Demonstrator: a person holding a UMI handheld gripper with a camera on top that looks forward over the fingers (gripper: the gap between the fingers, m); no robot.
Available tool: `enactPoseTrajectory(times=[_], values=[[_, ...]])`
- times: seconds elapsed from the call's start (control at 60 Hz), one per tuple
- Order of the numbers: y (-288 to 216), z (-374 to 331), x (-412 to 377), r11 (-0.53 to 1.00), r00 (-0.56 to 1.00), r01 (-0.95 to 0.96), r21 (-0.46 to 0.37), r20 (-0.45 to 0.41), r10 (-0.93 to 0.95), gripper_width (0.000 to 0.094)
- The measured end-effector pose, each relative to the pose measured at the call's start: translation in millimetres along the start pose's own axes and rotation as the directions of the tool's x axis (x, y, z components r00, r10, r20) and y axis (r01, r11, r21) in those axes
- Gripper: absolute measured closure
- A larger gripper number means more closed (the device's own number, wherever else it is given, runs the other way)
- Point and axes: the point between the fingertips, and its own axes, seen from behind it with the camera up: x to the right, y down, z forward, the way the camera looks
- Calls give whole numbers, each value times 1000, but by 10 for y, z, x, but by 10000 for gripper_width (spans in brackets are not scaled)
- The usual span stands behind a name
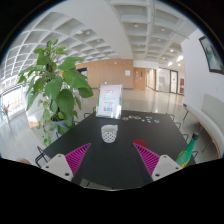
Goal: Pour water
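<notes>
White perforated cup (108,133) upright on black table (120,150), beyond open tool (113,158)

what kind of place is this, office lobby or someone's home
Likely an office or campus lobby, not a home: a coffered concrete ceiling, a wide open hall floor, and a large potted plant beside the dark table.

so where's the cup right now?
In the gripper view the cup stands on the dark table, beyond the open gripper, in front of the sign and right of the plant.
</notes>
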Motion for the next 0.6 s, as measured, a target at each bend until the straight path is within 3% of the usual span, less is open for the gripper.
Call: enactPoseTrajectory(times=[0.267, 0.467, 0.6], values=[[526, -181, 384, 989, 999, -36, -141, -30, 32, 79], [1290, -211, 964, 955, 992, -60, -290, -126, 24, 81], [1648, -182, 1378, 936, 975, -125, -328, -214, 55, 77]])
